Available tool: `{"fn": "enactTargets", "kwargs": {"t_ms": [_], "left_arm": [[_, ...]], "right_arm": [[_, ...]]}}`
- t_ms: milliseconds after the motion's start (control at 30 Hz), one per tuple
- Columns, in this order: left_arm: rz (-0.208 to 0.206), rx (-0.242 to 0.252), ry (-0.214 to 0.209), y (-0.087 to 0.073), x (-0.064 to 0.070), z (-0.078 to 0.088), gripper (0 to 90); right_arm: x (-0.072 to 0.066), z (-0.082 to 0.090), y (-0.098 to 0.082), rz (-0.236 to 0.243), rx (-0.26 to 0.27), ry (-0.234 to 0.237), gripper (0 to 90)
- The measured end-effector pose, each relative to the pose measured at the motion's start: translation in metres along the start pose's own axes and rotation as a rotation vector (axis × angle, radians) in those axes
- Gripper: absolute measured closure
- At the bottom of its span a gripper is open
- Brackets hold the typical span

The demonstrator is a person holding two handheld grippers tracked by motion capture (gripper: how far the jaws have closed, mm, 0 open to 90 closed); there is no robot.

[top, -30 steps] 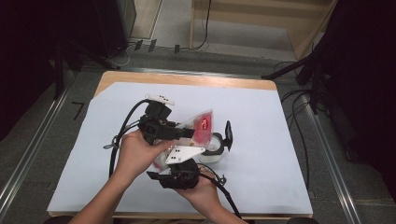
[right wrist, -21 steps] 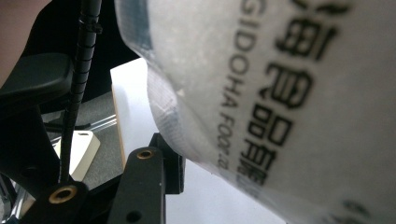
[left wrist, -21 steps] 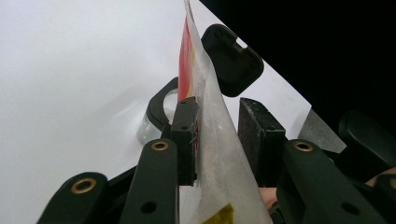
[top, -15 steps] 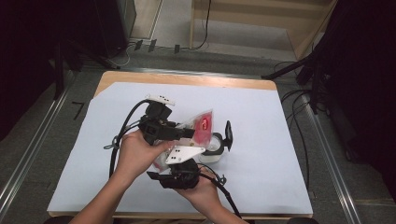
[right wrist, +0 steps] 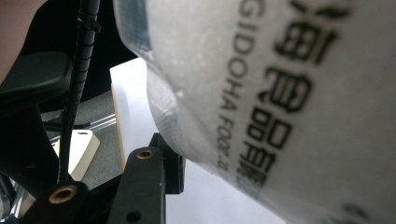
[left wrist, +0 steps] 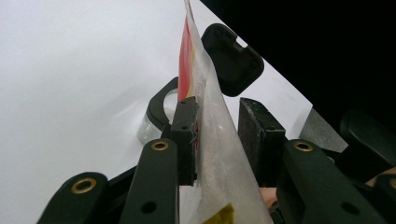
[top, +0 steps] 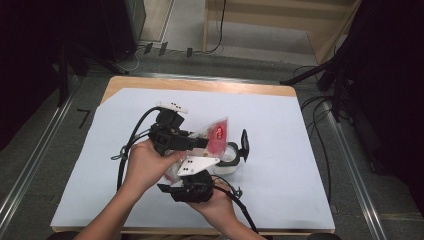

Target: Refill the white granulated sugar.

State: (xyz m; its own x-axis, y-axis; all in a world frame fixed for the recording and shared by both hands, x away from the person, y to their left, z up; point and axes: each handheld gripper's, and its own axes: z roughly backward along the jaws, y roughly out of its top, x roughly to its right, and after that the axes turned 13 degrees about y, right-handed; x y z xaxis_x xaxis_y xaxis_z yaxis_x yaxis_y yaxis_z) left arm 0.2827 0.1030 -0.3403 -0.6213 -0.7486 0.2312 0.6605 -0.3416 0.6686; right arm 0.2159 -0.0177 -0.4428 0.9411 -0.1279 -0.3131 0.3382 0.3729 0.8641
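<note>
Both grippers, left and right, have their fingers clamped on the bag, tilted above the open jar. Best tip slowly, mouth centred over the jar.

We saw both forearms come in from the bottom of the high view, hands close together over the middle of the table. The left hand wrapped the left gripper, which pointed level to the right. The right hand cupped the right gripper from beneath, just below the left one. In the left gripper view, the jaws stood part-way apart.
</note>
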Motion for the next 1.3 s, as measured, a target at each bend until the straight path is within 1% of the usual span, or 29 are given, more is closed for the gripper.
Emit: {"fn": "enactTargets", "kwargs": {"t_ms": [333,400,500,667,967,1067,1167,1200,1300], "left_arm": [[-0.002,-0.005,0.000,-0.0002,-0.0009,-0.0002,68.8],[-0.003,-0.013,0.005,0.0001,-0.0009,0.0002,68.9],[-0.001,-0.006,0.001,-0.0002,-0.0008,-0.0003,68.8],[-0.005,-0.006,0.003,-0.0001,-0.0006,-0.0001,68.8],[0.000,-0.003,0.002,0.0000,-0.0002,-0.0004,68.8],[0.002,-0.003,0.003,0.0003,0.0000,-0.0005,68.8],[-0.004,-0.011,0.008,0.0007,-0.0012,-0.0001,68.8],[-0.001,-0.005,0.002,0.0005,-0.0014,-0.0006,68.8],[-0.002,-0.003,0.003,0.0003,-0.0014,-0.0008,68.8]], "right_arm": [[0.0001,-0.0003,-0.0001,-0.001,-0.004,-0.001,62.4],[0.0001,-0.0004,-0.0001,-0.002,-0.005,-0.001,62.4],[0.0001,-0.0004,-0.0001,-0.002,-0.005,0.000,62.4],[0.0001,-0.0001,-0.0001,0.000,-0.006,0.001,62.4],[0.0000,0.0001,0.0000,-0.001,-0.004,0.001,62.3],[0.0002,0.0003,0.0003,-0.005,-0.001,0.000,62.4],[0.0001,0.0001,0.0008,-0.013,-0.004,0.003,62.4],[0.0001,0.0000,0.0010,-0.015,-0.004,0.004,62.4],[0.0005,-0.0004,0.0007,-0.007,-0.005,0.000,62.3]]}}
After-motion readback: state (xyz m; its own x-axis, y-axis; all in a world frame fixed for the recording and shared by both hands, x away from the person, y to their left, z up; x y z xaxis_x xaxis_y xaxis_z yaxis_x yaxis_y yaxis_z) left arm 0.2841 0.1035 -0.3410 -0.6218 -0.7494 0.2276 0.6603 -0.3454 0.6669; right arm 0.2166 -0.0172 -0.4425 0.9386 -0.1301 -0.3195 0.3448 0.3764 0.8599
